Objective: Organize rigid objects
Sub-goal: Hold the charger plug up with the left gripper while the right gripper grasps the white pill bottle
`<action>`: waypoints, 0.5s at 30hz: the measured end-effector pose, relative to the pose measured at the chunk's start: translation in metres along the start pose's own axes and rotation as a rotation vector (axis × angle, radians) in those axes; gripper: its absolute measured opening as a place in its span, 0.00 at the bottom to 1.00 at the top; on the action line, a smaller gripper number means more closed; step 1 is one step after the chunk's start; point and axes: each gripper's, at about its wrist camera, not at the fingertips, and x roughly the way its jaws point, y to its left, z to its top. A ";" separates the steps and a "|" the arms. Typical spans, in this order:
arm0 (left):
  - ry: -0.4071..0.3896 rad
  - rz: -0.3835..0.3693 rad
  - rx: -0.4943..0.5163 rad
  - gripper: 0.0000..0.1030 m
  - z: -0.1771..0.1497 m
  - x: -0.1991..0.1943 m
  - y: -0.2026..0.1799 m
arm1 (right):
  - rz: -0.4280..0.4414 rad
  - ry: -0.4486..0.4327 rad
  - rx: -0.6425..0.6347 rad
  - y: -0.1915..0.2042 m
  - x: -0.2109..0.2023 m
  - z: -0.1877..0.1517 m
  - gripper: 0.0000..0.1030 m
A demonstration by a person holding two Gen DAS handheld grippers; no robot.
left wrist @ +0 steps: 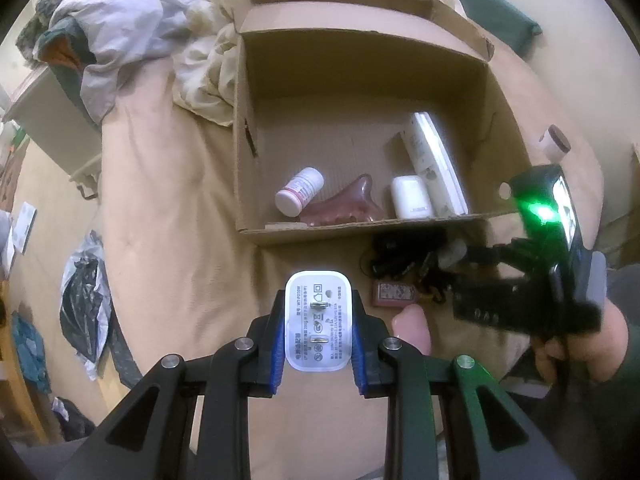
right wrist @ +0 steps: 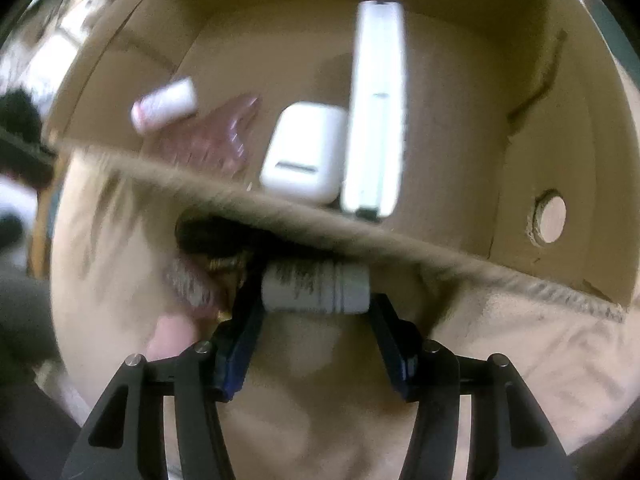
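My left gripper is shut on a white plug-in charger, held above the beige bed with its prongs facing the camera. An open cardboard box lies ahead; inside it are a white pill bottle, a pink comb-like piece, a white earbud case and a long white remote. In the right wrist view my right gripper points down just in front of the box wall. A small white cylinder bottle lies on the sheet between its fingertips, which flank the bottle's ends.
A black tangle of cords and a small brownish pouch lie on the bed by the box front. A brown-capped bottle sits right of the box. Crumpled bedding is piled at the back left. A hand holds the right gripper.
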 end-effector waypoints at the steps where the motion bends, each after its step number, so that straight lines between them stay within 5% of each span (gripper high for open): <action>1: 0.003 0.004 0.001 0.24 0.000 0.001 0.000 | 0.016 -0.005 0.014 -0.002 0.000 0.001 0.57; 2: 0.006 0.008 0.001 0.24 0.000 0.003 0.000 | 0.024 -0.004 0.015 -0.002 0.000 0.001 0.50; 15: 0.021 0.052 -0.008 0.24 0.002 0.011 0.005 | -0.037 0.014 0.021 -0.004 -0.032 -0.028 0.50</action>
